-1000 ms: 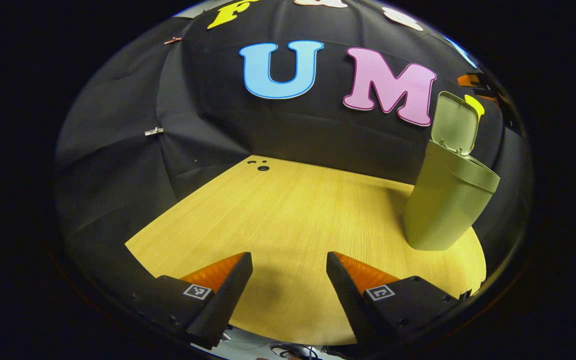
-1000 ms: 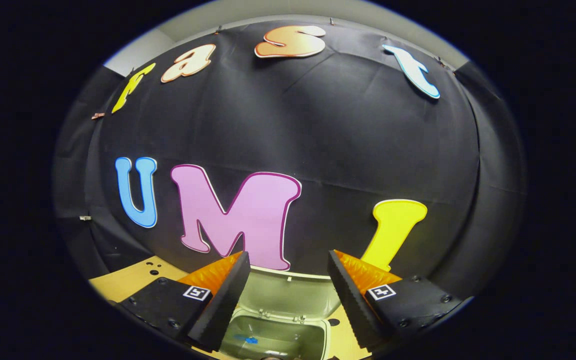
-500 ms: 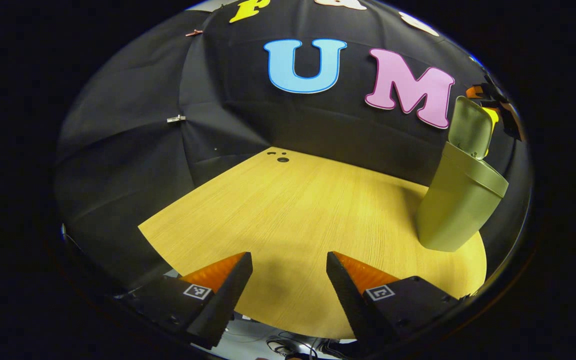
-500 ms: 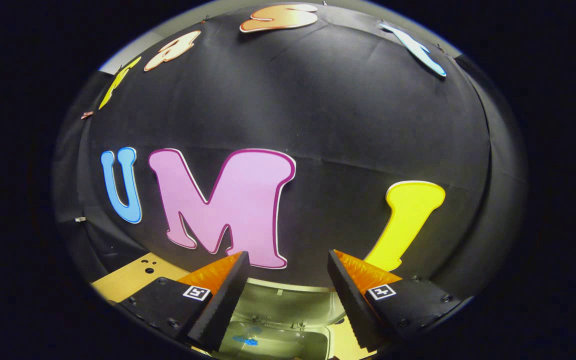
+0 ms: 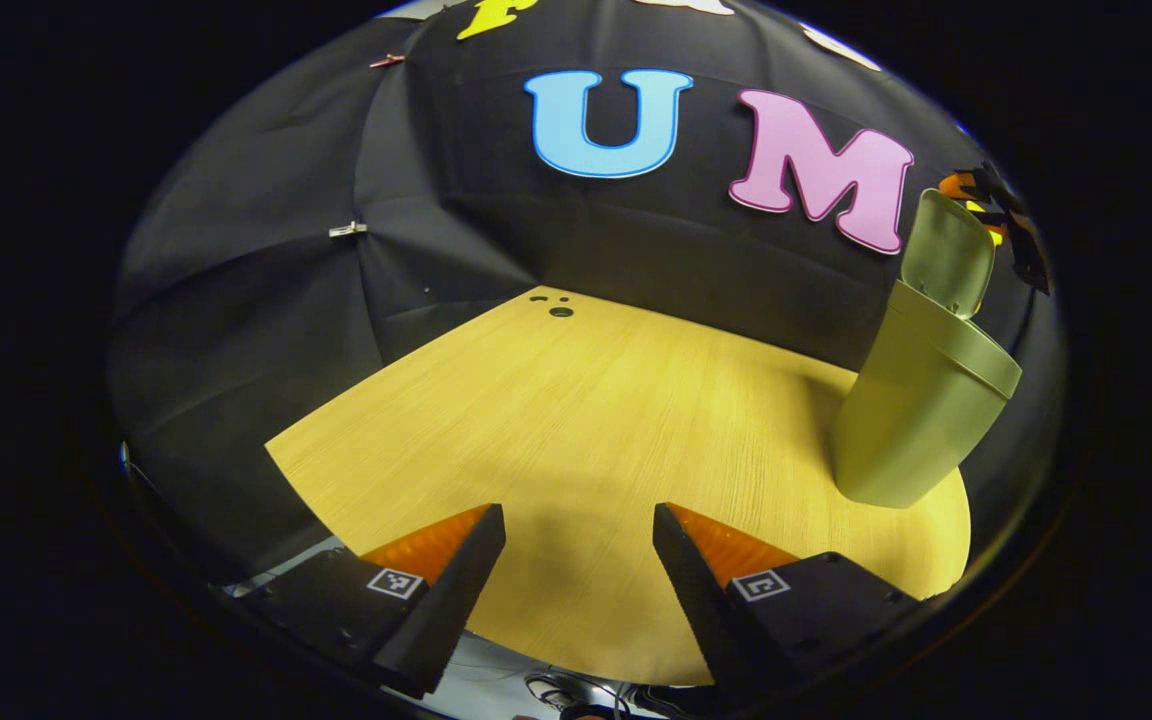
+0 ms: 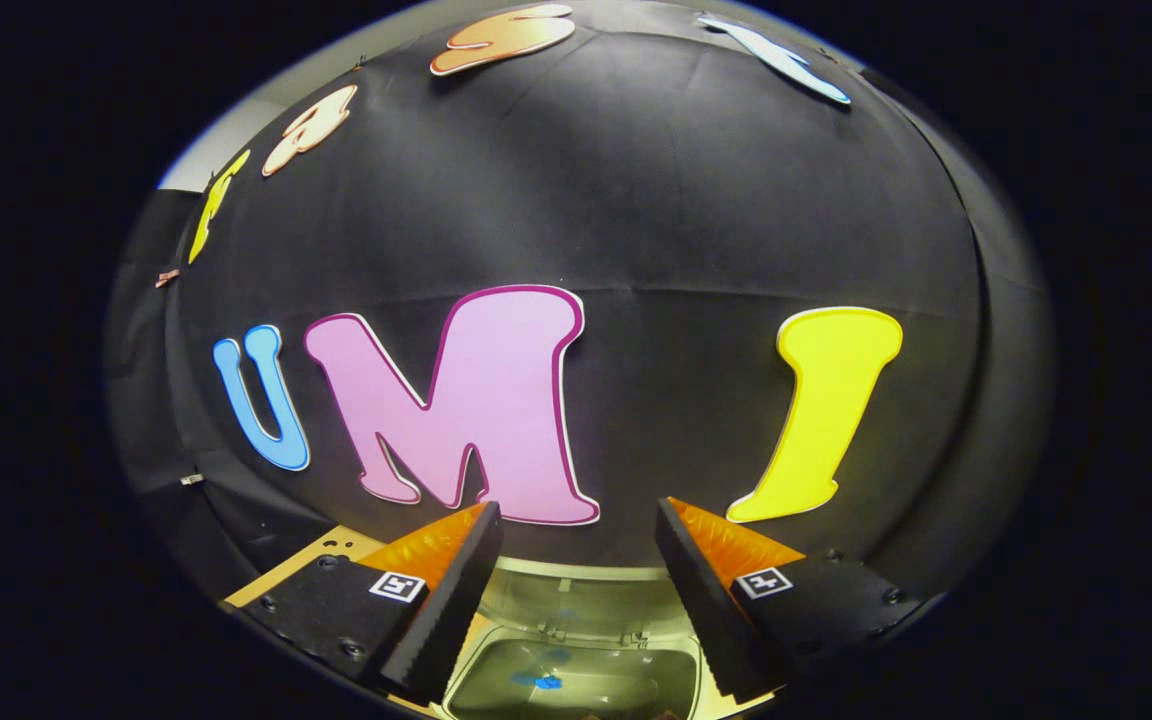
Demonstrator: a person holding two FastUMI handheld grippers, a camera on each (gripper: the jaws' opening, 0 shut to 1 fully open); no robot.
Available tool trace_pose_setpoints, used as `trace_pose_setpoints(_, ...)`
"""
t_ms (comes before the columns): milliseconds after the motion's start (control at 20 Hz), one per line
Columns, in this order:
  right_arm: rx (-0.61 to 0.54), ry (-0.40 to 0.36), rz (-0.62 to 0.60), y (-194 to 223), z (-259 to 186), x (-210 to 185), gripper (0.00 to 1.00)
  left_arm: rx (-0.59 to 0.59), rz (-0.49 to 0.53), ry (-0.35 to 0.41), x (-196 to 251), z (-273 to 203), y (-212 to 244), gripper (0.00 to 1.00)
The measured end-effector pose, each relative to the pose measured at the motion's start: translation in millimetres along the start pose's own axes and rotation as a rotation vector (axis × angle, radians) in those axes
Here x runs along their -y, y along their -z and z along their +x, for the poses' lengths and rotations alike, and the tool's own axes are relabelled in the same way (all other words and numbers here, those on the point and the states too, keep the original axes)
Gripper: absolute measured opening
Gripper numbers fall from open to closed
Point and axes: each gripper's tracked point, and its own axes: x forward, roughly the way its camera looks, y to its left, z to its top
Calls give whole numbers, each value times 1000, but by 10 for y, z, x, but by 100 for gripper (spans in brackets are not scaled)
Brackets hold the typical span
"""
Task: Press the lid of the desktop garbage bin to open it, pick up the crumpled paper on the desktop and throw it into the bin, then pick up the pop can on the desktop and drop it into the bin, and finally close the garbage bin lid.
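The olive-green garbage bin (image 5: 911, 410) stands on the wooden desktop (image 5: 596, 420) at the right of the left gripper view, its lid (image 5: 948, 252) raised upright. My left gripper (image 5: 578, 580) hovers open over the desk's near edge, nothing between its fingers. My right gripper (image 6: 576, 580) is open above the bin's mouth (image 6: 576, 680), with the raised lid (image 6: 576, 598) just beyond the fingers. Something blue (image 6: 541, 682) lies inside the bin. In the left gripper view, the other gripper (image 5: 996, 195) shows above and behind the lid.
The black cloth wall closes off the desk at the back and left. A dark hole (image 5: 561, 312) with two smaller ones sits at the desk's far corner. A floor with cables (image 5: 566, 690) shows below the desk's near edge.
The left gripper has drawn back toward the desk's near edge and turned a little left. The right gripper has shifted over the bin, so the opening sits more centred between its fingers.
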Motion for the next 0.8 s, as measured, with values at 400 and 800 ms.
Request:
trace_pose_setpoints(400,-77,51,7,474,-565,-70,97,36,63,162,319,48,-226,96)
trace_pose_setpoints(800,-207,93,-2,1347,-864,-98,97,30,70,202,169,39,-83,96)
